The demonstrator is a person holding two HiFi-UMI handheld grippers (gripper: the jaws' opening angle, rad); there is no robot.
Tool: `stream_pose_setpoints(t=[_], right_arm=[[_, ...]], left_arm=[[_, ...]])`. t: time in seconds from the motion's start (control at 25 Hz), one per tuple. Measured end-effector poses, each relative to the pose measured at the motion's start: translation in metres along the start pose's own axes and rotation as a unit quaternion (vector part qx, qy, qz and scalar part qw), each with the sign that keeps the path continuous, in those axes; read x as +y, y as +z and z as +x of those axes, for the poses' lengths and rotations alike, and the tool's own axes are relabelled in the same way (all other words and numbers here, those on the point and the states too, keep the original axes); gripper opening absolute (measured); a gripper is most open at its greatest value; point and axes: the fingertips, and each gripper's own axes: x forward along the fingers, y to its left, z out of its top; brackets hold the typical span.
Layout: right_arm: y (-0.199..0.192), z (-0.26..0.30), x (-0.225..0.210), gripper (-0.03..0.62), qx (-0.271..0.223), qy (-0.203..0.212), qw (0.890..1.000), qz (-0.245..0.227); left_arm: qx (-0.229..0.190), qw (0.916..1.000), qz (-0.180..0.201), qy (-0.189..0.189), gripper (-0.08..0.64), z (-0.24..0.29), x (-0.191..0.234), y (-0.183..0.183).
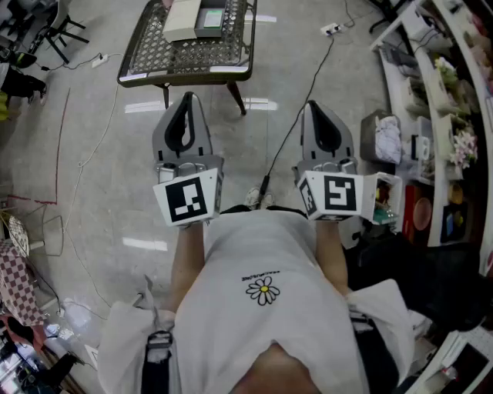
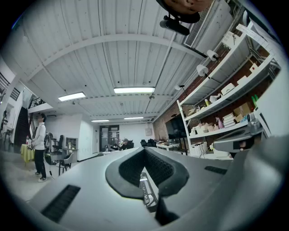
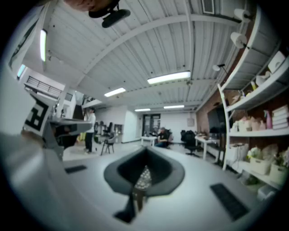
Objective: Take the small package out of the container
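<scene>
Looking down through the head view, I find no small package I can be sure of. The lattice worktop (image 1: 150, 54) ahead carries a pale box (image 1: 183, 19) with a grey-green thing (image 1: 209, 17) touching its right side, and the container is likely one of these. I judge a small package to be light and perhaps soft-skinned, so I would pinch it gently across its narrow sides. Both hands sit short of the worktop, over the floor (image 1: 115, 192), with the left gripper (image 1: 187, 100) and right gripper (image 1: 317, 108) side by side, pointing level toward it.

In the left gripper view the jaws are pressed together with nothing between them, and the worktop is out of sight.

In the right gripper view the jaws are likewise closed and empty, and again no worktop shows.
</scene>
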Motion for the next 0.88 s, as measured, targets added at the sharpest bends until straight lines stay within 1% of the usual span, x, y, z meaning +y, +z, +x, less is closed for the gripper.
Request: stream_pose_setpoints(t=[0.36,0.44,0.56,0.64,0.88], right_arm=[[0.000,-0.003,-0.005,0.029,-0.002,0.014,1.000,0.005],[0.002,-0.004,-0.004,0.029,-0.008,0.026,1.000,0.002],[0.005,-0.007,0.002,0.029,-0.020,0.049,0.998,-0.022],[0.004,-0.008,0.001,0.029,-0.021,0.046,0.998,-0.029],[-0.008,-0.025,-0.019,0.031,-0.019,0.041,0.999,-0.016]], left_arm=[[-0.007,0.9999,0.001,0.007,0.025,0.000,-0.005,0.005],[-0.010,0.9999,0.000,0.008,0.025,-0.001,-0.008,0.006],[-0.012,0.9999,0.002,0.008,0.025,-0.002,-0.013,0.007],[-0.012,0.9999,0.005,0.008,0.025,-0.003,-0.018,0.007],[-0.026,0.9993,0.004,0.025,0.025,-0.010,-0.029,0.007]])
